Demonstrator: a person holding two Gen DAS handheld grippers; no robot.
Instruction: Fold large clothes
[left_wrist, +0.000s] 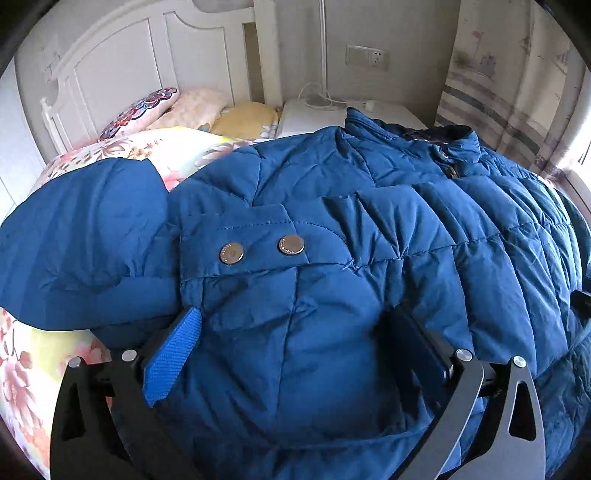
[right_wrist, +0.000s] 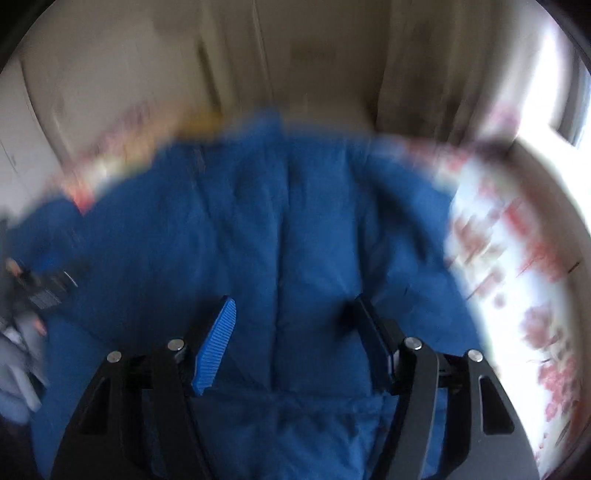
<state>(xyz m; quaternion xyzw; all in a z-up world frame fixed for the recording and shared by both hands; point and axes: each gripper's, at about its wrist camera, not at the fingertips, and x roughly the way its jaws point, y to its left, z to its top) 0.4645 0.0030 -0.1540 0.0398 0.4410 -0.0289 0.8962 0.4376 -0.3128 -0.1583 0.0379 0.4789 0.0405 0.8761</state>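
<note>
On the floral bedspread (left_wrist: 29, 369), spread wide: blue puffer jacket (left_wrist: 332, 229), collar toward the white nightstand (left_wrist: 314, 118), pillows (left_wrist: 147, 107) at far left by the headboard (left_wrist: 122, 55). Over a sleeve cuff with two metal snaps (left_wrist: 262, 249), left gripper (left_wrist: 295, 317), jaws spread wide with padded fabric bulging between them, not clamped. Further right, in a heavily blurred view, right gripper (right_wrist: 291, 306), jaws likewise wide apart above the jacket, gripping nothing.
</note>
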